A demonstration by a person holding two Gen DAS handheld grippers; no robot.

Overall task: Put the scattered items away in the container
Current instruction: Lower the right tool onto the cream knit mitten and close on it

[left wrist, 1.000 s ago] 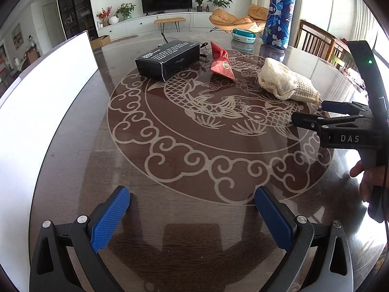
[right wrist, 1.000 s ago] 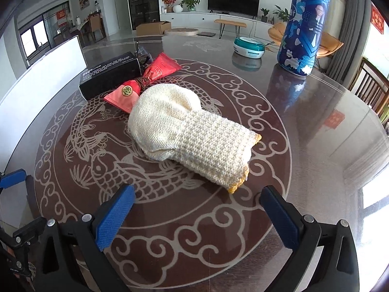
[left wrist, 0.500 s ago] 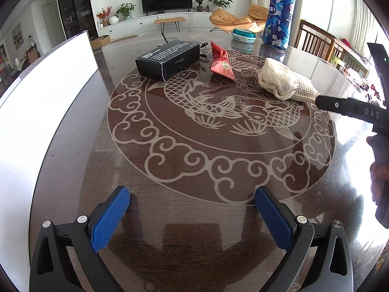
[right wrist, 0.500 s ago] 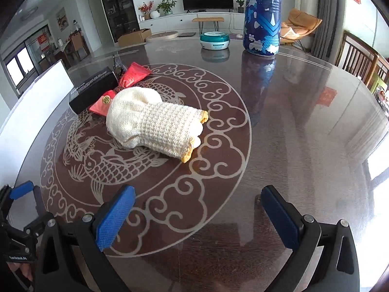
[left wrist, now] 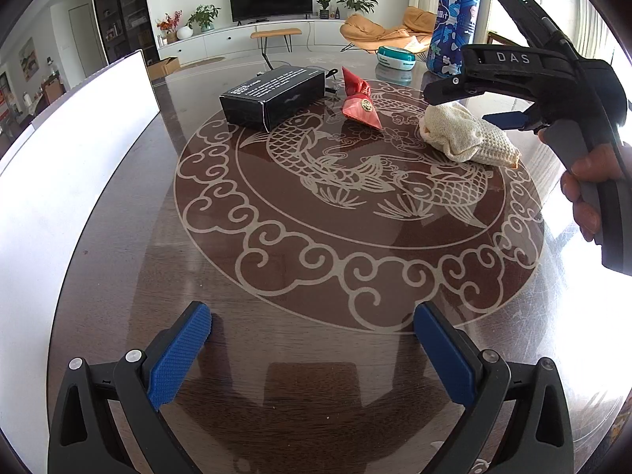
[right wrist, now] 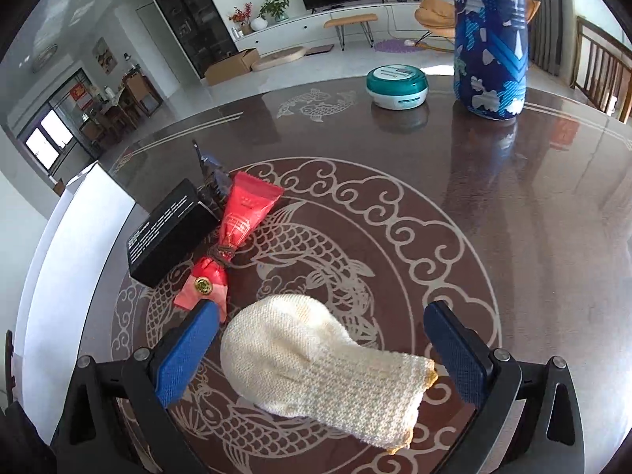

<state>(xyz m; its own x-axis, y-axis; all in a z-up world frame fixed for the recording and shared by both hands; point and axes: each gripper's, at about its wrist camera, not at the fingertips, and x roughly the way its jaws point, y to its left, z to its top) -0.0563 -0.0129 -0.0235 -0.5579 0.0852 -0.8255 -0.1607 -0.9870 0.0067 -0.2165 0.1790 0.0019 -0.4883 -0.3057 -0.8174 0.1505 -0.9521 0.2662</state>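
Note:
A cream knitted glove (right wrist: 316,359) lies on the dark round table, between the open jaws of my right gripper (right wrist: 320,355), which straddles it from above. It also shows in the left wrist view (left wrist: 466,138), under the right gripper's body (left wrist: 525,75). A red tied pouch (right wrist: 233,237) and a black box (right wrist: 170,233) lie just left of the glove. The white container (left wrist: 59,181) stands along the table's left edge. My left gripper (left wrist: 312,351) is open and empty over the near part of the table.
A tall blue patterned can (right wrist: 489,35) and a teal round tin (right wrist: 397,87) stand at the table's far side. A small dark clip (right wrist: 205,170) lies behind the black box. Chairs stand beyond the right edge.
My right gripper has moved forward and down over the glove, so the glove now sits between its jaws. The left gripper has not moved.

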